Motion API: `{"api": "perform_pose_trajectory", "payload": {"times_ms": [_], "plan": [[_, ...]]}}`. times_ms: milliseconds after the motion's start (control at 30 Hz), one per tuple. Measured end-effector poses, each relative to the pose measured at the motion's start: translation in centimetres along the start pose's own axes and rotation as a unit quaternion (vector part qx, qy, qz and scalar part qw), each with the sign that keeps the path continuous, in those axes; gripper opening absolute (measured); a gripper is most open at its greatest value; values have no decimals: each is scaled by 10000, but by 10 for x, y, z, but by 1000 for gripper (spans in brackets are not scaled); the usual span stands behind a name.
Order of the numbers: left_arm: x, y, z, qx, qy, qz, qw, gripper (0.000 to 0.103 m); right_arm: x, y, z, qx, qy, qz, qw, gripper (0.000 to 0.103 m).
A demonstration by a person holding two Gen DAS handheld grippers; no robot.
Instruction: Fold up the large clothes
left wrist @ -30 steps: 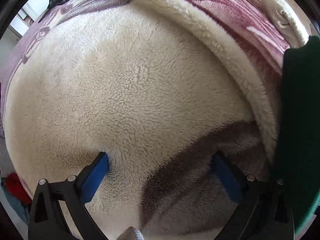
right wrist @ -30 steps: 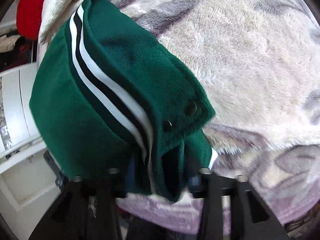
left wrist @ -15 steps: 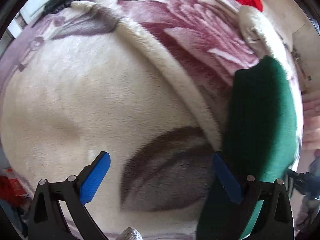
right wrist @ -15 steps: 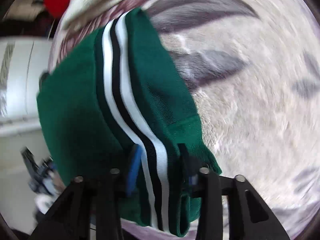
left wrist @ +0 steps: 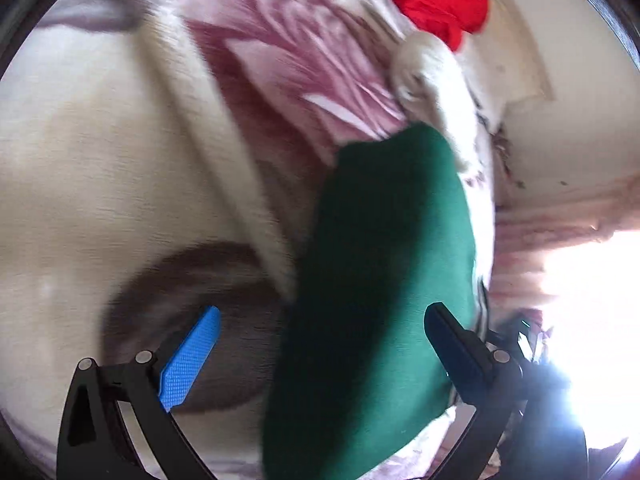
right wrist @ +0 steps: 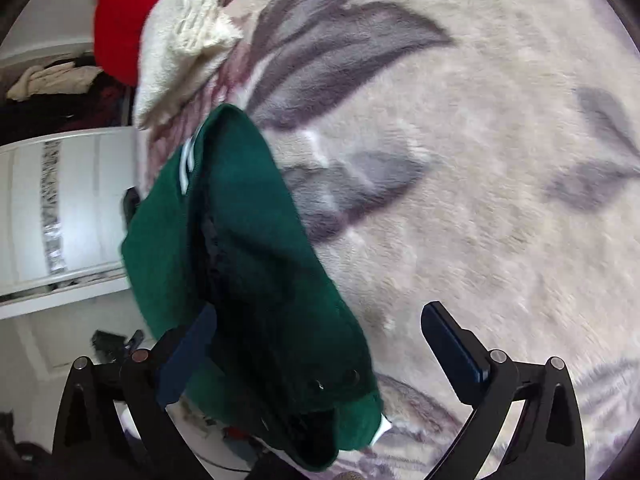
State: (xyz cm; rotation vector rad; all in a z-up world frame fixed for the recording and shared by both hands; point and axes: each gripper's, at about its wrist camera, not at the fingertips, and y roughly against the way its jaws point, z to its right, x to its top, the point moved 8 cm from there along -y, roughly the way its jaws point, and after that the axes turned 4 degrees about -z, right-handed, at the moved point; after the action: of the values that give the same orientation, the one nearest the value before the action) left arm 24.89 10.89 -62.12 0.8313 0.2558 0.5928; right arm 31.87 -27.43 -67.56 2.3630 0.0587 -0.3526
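Note:
A folded green garment (right wrist: 256,248) with white and black stripes lies bunched at the edge of the bed, on a fluffy cream blanket (right wrist: 460,220) with grey and purple flowers. My right gripper (right wrist: 320,332) is opening, its jaws wide apart. The garment sits between them against the left finger (right wrist: 188,356), and the right pad is clear of it. In the left wrist view the same garment (left wrist: 392,248) lies on the blanket (left wrist: 100,160). My left gripper (left wrist: 322,328) hovers open above it, holding nothing.
A red garment (right wrist: 116,20) and a cream knitted piece (right wrist: 184,40) lie at the far end of the bed. White furniture (right wrist: 80,200) stands beside the bed on the left. In the left wrist view, bright window light (left wrist: 592,320) washes out the right side.
My right gripper's jaws went from shut on the green garment to wide apart, and the garment slumped onto the bed. The left gripper swung and rose, bringing the green garment into its view.

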Motion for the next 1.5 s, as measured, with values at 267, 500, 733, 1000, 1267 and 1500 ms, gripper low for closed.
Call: {"api": "perform_pose_trajectory", "payload": {"times_ms": [267,500,733,1000,1267,1500], "plan": [[3,-59,24,-174,-477,-590,9970,103,29,-69,-2,1335,67,-1008,9859,103],[10,-68,33,-310,-556,-545,9965,103,24,-21,-27,1746,199,-536,9830,103],[16,-72,34,-409,-623,-546,9957,101,35,-102,-43,765,705,-1269,9864,103],[46,-59,21,-612,-446,-322,9966,94,49,-148,-102,1815,902,-1855,9615,103],[42,-56,29,-602,-560,-508,9953,94,68,-142,-102,620,1246,-1514,9786,92],[10,-69,6,-793,-194,-864,9929,94,69,-144,-80,381,1205,-1621,9786,103]]}}
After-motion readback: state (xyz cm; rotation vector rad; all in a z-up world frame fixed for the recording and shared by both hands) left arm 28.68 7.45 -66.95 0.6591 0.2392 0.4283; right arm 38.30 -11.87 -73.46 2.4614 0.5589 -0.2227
